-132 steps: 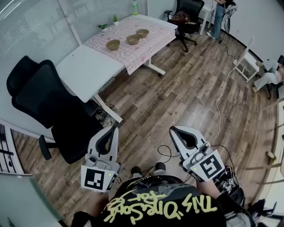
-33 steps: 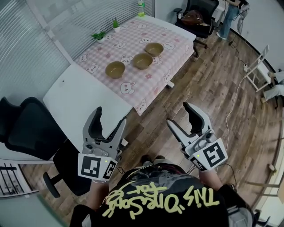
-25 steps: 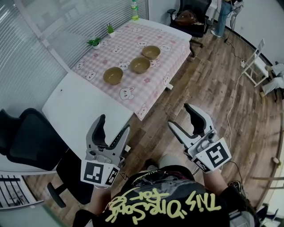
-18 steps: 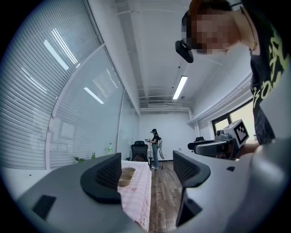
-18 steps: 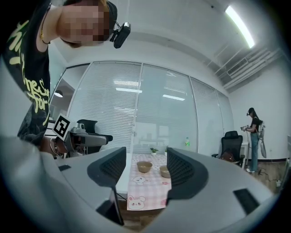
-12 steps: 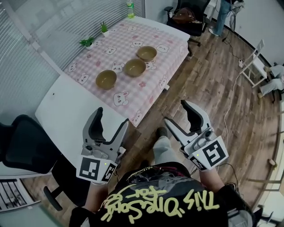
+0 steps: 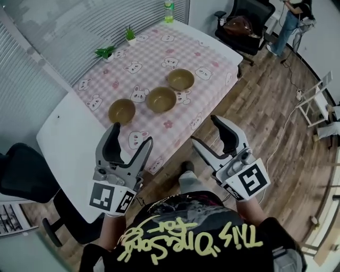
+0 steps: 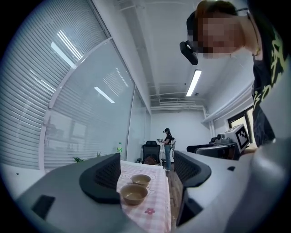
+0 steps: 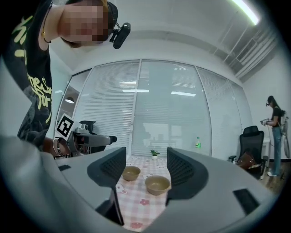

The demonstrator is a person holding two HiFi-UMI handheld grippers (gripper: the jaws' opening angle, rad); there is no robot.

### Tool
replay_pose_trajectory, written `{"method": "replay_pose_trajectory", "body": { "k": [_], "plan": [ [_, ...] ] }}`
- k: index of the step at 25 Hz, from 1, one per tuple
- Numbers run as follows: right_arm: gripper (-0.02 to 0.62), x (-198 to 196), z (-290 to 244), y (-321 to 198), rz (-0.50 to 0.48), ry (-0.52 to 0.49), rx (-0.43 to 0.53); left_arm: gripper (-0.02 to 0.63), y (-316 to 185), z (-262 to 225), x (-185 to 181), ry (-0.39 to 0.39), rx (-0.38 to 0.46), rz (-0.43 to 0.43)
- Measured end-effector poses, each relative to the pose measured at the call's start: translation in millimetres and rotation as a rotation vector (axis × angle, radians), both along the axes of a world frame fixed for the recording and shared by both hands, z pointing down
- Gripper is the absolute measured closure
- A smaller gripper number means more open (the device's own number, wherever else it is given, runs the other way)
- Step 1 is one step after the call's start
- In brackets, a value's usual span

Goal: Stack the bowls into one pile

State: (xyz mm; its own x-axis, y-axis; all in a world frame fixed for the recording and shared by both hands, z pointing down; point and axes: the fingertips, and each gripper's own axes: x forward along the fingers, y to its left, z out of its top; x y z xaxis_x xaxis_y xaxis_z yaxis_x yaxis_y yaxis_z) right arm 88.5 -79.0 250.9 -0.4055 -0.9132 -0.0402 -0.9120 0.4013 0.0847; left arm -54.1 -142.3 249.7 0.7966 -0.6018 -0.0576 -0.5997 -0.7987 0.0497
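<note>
Not started, judging by the layout. On the pink checked tablecloth of the worktop, three tan bowls in a row, each apart from its neighbour, none nested: near bowl at 8 o'clock of the middle bowl, far bowl at 2 o'clock of it. Held short of the bowls, at 6 o'clock of the row: left hand-held gripper, jaws wide apart with nothing between the pads, and right hand-held gripper, likewise spread and empty. Through both pairs of jaws, only bowls at a distance, none within reach. Left to do, by this reading: everything. Close in, lift one bowl, set it into another, then add the third. At 12 o'clock on the far edge, a green bottle and two small potted plants, away from the bowls.
</note>
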Motion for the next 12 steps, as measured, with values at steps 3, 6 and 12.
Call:
{"method": "replay_pose_trajectory", "body": {
  "k": [3, 6, 12],
  "plan": [
    [0.331, 16.2, -2.2, -22.9, -0.036, 0.01, 0.017, 0.239, -20.3, 1.8, 16.8, 0.0, 0.003, -0.024],
    [0.331, 31.7, -0.6, -44.8, -0.077, 0.009, 0.018, 0.236, -38.0, 0.3, 28.9, 0.007, 0.009, -0.058],
    [0.321, 49.3, 11.7, -84.3, -0.198, 0.004, -0.007, 0.23, -61.5, 2.2, 48.9, -0.01, 0.026, -0.129]
  ]
}}
